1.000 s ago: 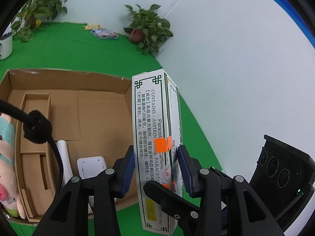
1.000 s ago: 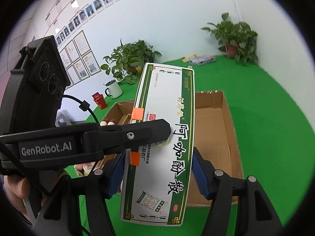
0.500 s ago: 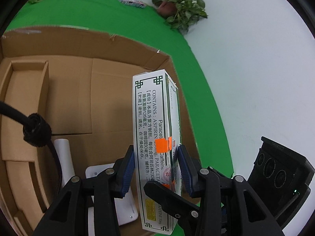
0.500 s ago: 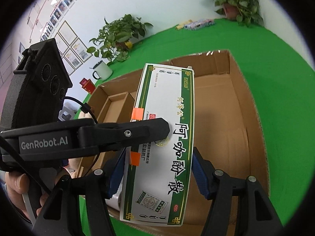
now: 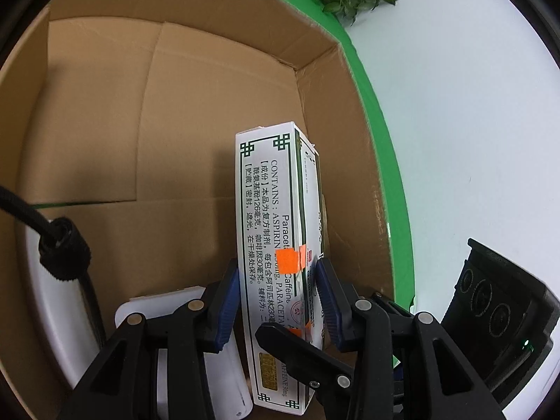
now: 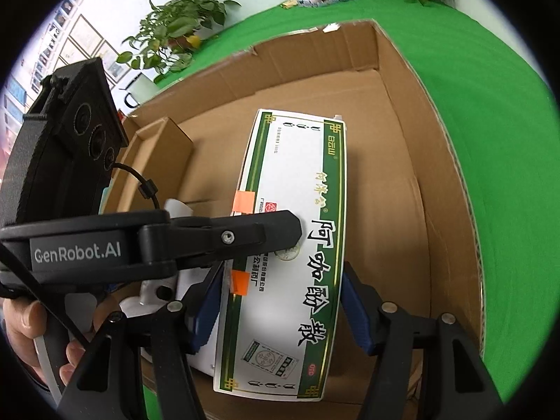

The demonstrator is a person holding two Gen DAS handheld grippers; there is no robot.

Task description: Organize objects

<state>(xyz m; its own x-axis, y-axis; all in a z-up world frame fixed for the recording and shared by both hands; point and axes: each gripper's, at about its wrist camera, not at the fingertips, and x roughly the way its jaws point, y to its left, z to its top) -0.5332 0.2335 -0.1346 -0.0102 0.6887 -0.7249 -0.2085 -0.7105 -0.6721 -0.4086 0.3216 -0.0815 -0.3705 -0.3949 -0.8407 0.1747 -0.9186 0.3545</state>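
Note:
A white and green medicine box (image 5: 276,210) with orange tape patches is held over the floor of the open cardboard box (image 5: 210,52), near its right wall. My left gripper (image 5: 276,301) is shut on the medicine box's narrow sides. My right gripper (image 6: 281,301) is shut on the long edges of the medicine box (image 6: 290,210), whose printed face shows in the right wrist view. One black finger of the left gripper (image 6: 259,234) lies across that face. The medicine box's lower end is hidden behind the fingers.
White objects (image 5: 164,315) and a white cylinder (image 5: 224,385) lie in the cardboard box (image 6: 437,175) left of the medicine box. A small cardboard compartment (image 6: 157,147) sits at its left. A green cloth (image 6: 490,105) surrounds it, with potted plants (image 6: 178,24) behind. A hand (image 6: 24,322) grips the left tool.
Both grippers have come down with the medicine box, from above the cardboard box's rim to inside it, close to its floor. Both grips are unchanged.

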